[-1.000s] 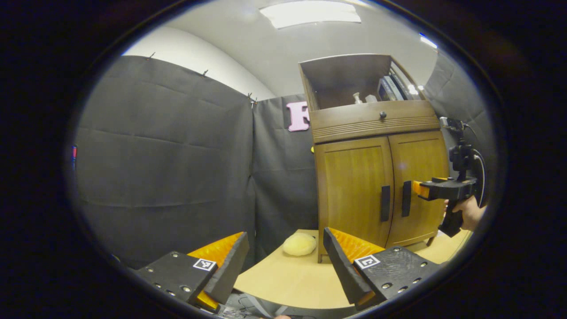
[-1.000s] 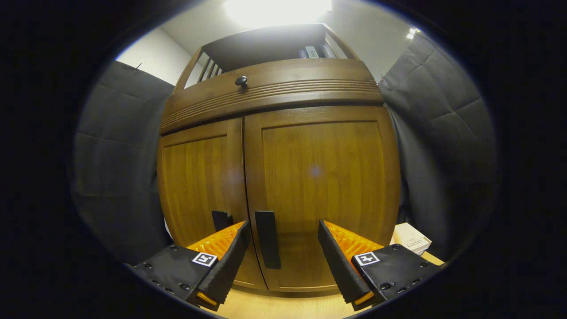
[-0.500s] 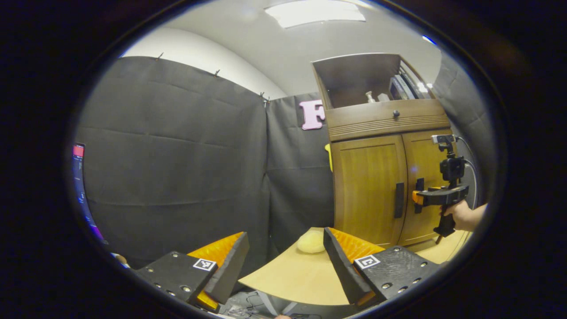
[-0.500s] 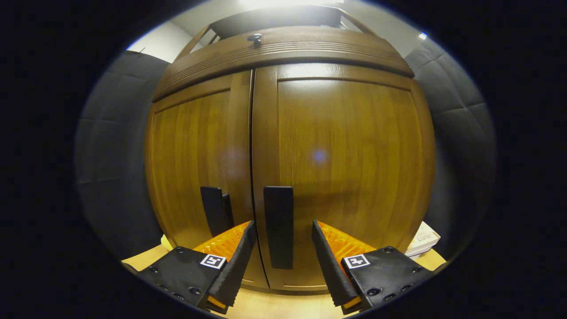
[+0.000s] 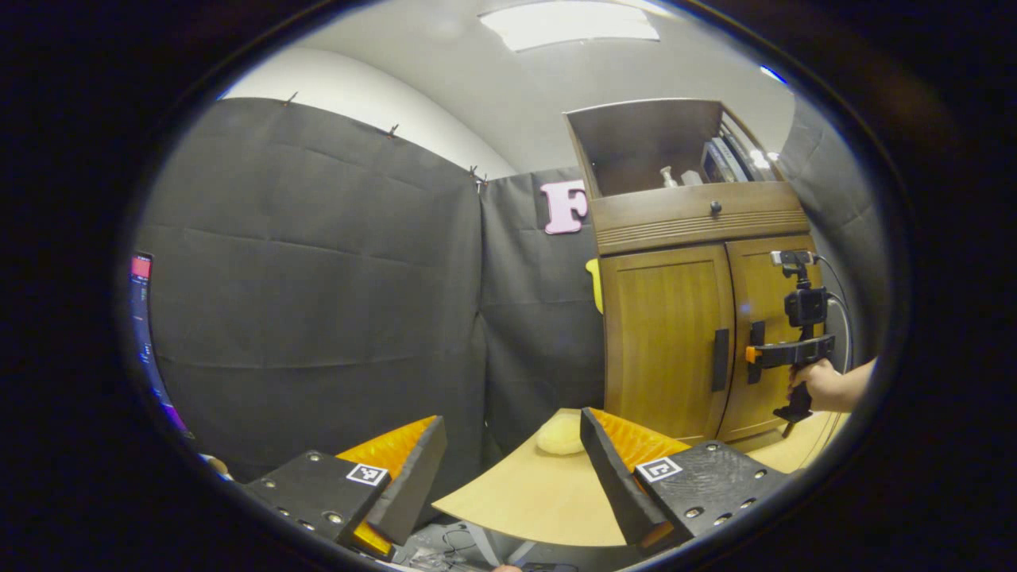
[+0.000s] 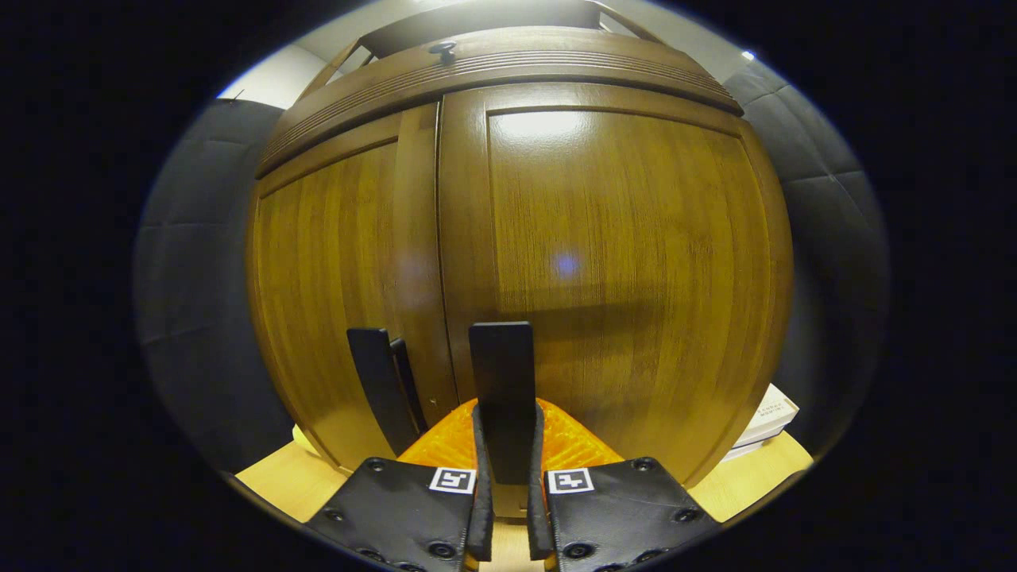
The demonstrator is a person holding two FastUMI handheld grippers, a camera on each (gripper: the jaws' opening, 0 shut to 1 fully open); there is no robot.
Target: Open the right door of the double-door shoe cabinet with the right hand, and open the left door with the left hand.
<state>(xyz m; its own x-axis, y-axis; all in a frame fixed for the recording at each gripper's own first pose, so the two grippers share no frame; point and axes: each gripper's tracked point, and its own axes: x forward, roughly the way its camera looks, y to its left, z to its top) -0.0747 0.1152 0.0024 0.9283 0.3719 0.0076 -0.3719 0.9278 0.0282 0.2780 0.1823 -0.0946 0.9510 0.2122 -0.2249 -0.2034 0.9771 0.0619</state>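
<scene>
The cabinet [image 6: 556, 238] has 2 doors and 2 handles, both doors closed. The right gripper [image 6: 505, 477] clamps the right handle [image 6: 500, 373]; the left gripper [image 5: 512, 469] hangs open above the counter [image 5: 524, 500].

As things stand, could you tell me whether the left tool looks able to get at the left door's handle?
Probably yes, though it is far off yet. The left tool is open and held back over the table edge. The left door handle stands free, beside the right handle that the right tool grips.

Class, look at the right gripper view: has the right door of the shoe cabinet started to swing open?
No: the right door sits flush beside the left door, while the right gripper is shut on its handle.
</scene>
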